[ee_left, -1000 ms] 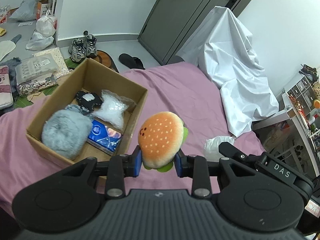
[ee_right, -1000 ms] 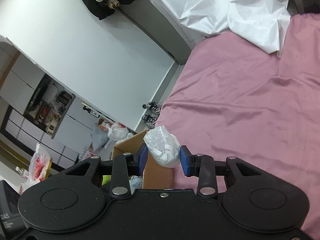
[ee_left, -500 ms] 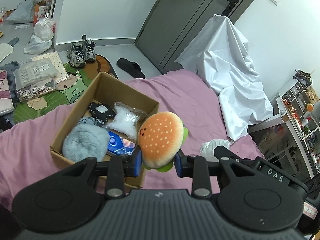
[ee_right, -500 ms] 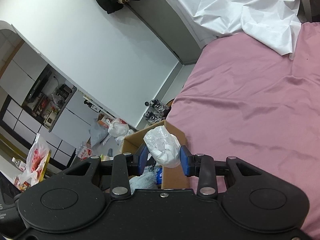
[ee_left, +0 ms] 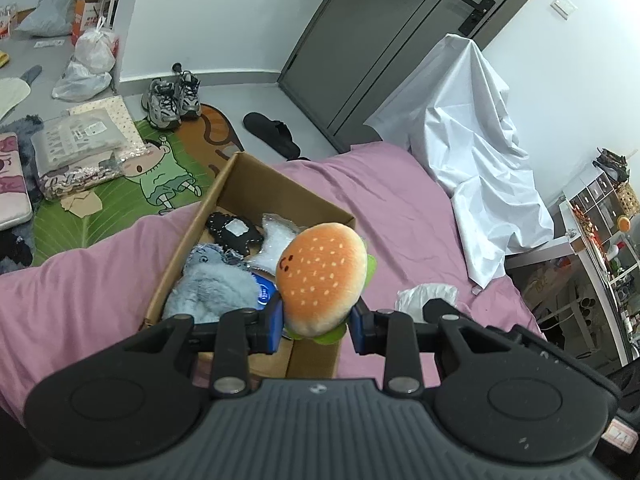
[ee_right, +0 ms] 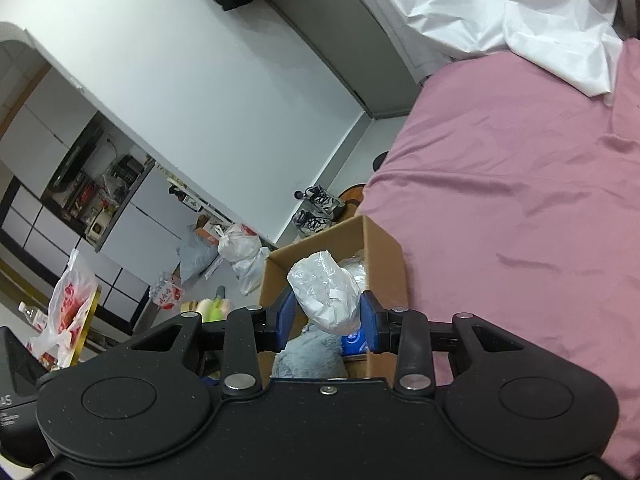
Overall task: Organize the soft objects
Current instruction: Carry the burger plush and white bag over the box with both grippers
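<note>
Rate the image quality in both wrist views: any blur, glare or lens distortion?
Left wrist view: sharp, evenly lit, no glare; the burger plush and cardboard box are crisp, while the fisheye bends the door frame. Right wrist view: equally sharp, horizon strongly tilted, walls curved; the white bag shows only mild sheen.

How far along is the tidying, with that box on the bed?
Done: a fluffy grey plush and some packets already lie in the cardboard box. In hand: the left gripper holds a burger plush, the right gripper a white bag. Left: dropping both in.
</note>
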`<state>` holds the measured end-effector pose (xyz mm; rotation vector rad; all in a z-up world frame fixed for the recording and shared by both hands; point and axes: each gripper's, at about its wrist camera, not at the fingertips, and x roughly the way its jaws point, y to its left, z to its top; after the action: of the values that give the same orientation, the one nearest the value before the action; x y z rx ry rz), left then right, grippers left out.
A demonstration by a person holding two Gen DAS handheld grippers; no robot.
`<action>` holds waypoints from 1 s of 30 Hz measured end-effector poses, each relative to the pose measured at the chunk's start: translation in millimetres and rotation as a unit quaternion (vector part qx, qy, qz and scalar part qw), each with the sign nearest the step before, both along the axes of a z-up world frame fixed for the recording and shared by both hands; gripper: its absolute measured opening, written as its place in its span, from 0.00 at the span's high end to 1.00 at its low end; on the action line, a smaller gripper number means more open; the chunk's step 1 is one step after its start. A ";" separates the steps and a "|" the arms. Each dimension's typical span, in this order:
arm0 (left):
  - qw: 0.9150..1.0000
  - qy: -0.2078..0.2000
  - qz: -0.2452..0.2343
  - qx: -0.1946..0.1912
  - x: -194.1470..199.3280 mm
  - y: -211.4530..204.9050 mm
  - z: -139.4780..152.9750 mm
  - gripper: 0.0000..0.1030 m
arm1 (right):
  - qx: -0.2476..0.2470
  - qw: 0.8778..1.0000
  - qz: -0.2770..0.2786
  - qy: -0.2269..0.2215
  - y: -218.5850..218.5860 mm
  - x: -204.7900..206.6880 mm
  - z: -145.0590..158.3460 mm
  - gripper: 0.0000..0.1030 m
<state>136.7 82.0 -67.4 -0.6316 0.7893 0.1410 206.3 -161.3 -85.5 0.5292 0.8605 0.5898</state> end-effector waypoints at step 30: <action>0.997 0.059 -0.014 -0.050 36.2 26.7 -55.0 0.69 | -0.036 0.995 0.055 0.071 36.5 6.1 -20.4 0.46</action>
<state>173.0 108.7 -122.4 -0.7106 0.9231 0.1147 212.3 -124.9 -105.9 0.4646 1.0480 0.6245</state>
